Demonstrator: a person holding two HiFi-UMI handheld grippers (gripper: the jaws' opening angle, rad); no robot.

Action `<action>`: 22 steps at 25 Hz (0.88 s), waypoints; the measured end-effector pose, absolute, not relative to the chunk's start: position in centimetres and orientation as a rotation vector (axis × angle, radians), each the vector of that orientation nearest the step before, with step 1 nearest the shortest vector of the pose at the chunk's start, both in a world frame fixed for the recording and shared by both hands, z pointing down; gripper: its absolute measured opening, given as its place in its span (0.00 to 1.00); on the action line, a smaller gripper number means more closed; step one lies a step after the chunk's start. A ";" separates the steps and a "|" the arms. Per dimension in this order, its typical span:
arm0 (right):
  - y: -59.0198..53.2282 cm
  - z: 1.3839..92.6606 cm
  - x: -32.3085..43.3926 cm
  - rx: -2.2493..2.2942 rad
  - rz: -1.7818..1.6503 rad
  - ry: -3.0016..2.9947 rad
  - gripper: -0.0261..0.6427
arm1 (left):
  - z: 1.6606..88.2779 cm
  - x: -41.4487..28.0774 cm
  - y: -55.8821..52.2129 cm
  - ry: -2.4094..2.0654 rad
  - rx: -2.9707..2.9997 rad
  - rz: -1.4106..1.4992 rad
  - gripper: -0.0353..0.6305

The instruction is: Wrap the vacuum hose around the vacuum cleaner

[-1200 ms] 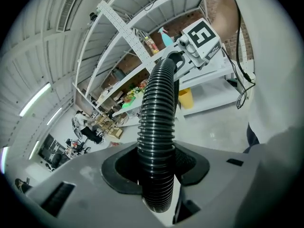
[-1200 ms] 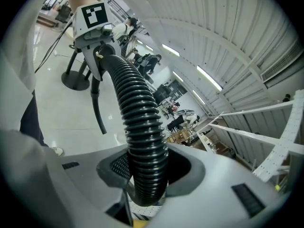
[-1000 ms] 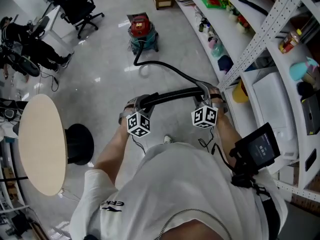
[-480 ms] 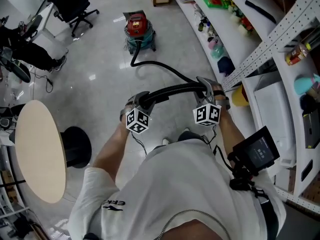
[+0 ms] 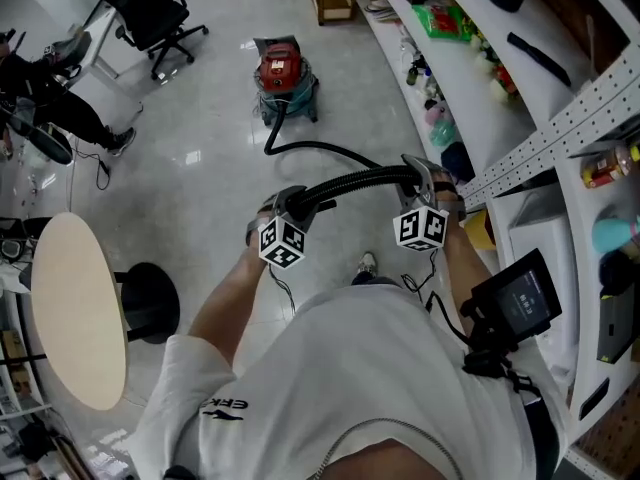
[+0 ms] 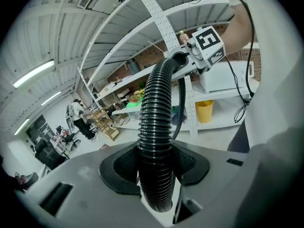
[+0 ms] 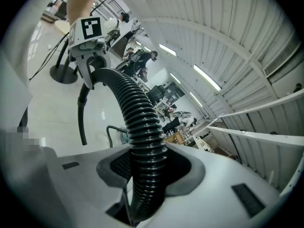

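Between left gripper [image 5: 292, 204] and right gripper [image 5: 420, 178] spans the hose [image 5: 355, 182] — both jaws are closed on it. The person has stepped nearer the vacuum [image 5: 283, 68], far on the floor; wrapping is not begun.

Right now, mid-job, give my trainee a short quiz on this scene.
1. True or false: the vacuum hose is already wound round the vacuum cleaner.
2. How many grippers have their jaws closed on the hose? A one, B two, C none.
3. Fill in: the round table stands at the head view's ___ edge.
Key: 1 false, it stretches loose to the grippers; 2 B, left gripper and right gripper; 3 left.
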State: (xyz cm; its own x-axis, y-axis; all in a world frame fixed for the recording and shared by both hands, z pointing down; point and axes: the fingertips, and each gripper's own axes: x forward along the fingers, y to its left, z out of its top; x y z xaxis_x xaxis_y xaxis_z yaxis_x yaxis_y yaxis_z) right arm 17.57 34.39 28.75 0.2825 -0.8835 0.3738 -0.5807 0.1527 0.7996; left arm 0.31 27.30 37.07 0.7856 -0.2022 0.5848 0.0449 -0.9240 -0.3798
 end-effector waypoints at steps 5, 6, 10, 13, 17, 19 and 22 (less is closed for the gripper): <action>30.8 28.4 23.8 1.530 -0.403 -1.427 0.27 | 36.3 6.0 24.6 0.172 -2.604 -0.939 0.28; 30.1 28.2 25.0 1.530 -0.411 -1.427 0.27 | 36.2 7.0 24.1 0.181 -2.604 -0.940 0.28; 27.9 27.7 28.4 1.525 -0.438 -1.432 0.27 | 35.5 10.1 22.4 0.214 -2.600 -0.942 0.28; 26.4 27.6 30.3 1.519 -0.448 -1.432 0.27 | 35.2 11.9 21.2 0.222 -2.588 -0.942 0.28; 24.0 26.8 32.9 1.514 -0.469 -1.414 0.27 | 34.3 14.3 19.0 0.224 -2.575 -0.930 0.28; 22.5 26.2 34.1 1.512 -0.479 -1.406 0.27 | 33.8 15.3 17.6 0.227 -2.575 -0.923 0.28; 19.8 25.7 35.8 1.504 -0.493 -1.389 0.27 | 33.4 17.0 15.2 0.220 -2.578 -0.907 0.28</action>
State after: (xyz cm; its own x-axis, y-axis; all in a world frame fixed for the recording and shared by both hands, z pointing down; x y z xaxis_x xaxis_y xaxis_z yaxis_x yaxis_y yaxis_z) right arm 35.75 19.75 25.66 0.2600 -0.9128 0.3151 -0.5099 0.1474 0.8475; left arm 16.96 15.17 33.39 0.7773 -0.2737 0.5665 -0.0163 -0.9089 -0.4167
